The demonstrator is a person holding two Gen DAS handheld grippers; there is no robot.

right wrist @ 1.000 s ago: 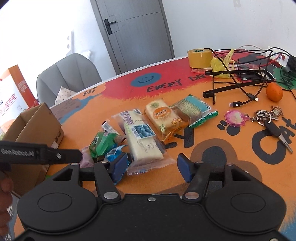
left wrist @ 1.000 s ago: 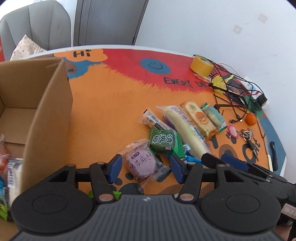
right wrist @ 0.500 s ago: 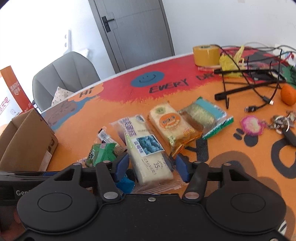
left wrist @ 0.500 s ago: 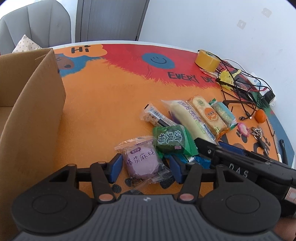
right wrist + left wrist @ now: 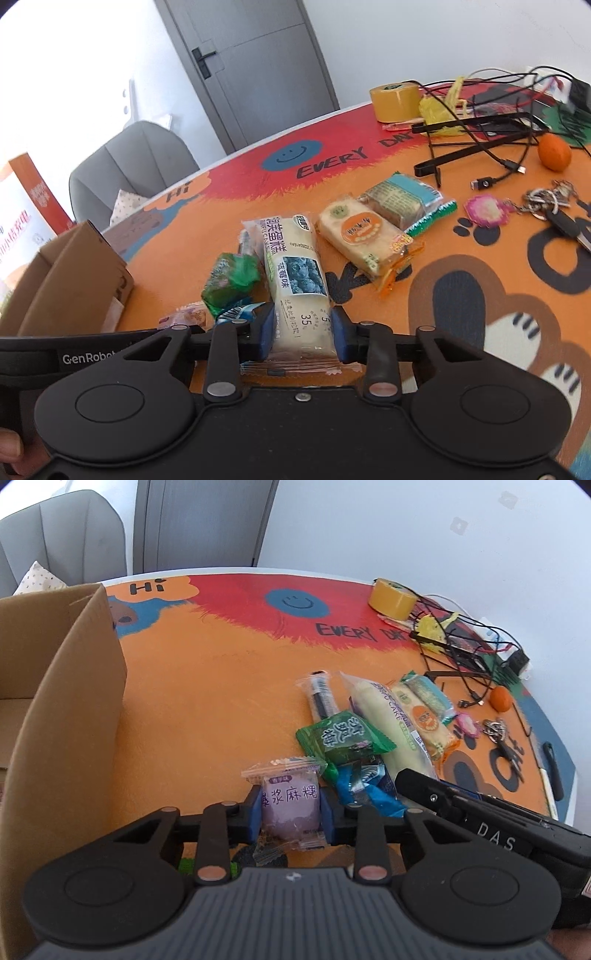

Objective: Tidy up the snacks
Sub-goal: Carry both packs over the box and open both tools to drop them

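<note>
On the bench (image 5: 207,709) lie six snacks; left claw (image 5: 289,814) closing on one purple mochi (image 5: 290,805), right claw (image 5: 303,334) closing on one long cake (image 5: 295,280).

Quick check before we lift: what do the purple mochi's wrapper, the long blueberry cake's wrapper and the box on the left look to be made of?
Purple mochi wrapper: thin clear plastic film, glossy, with crimped serrated end seals.
Blueberry cake wrapper: also looks like clear plastic film with a printed label; it wrinkles and glints at the sealed end.
Box: plain brown cardboard, matte, with a raw cut edge along its wall.
</note>
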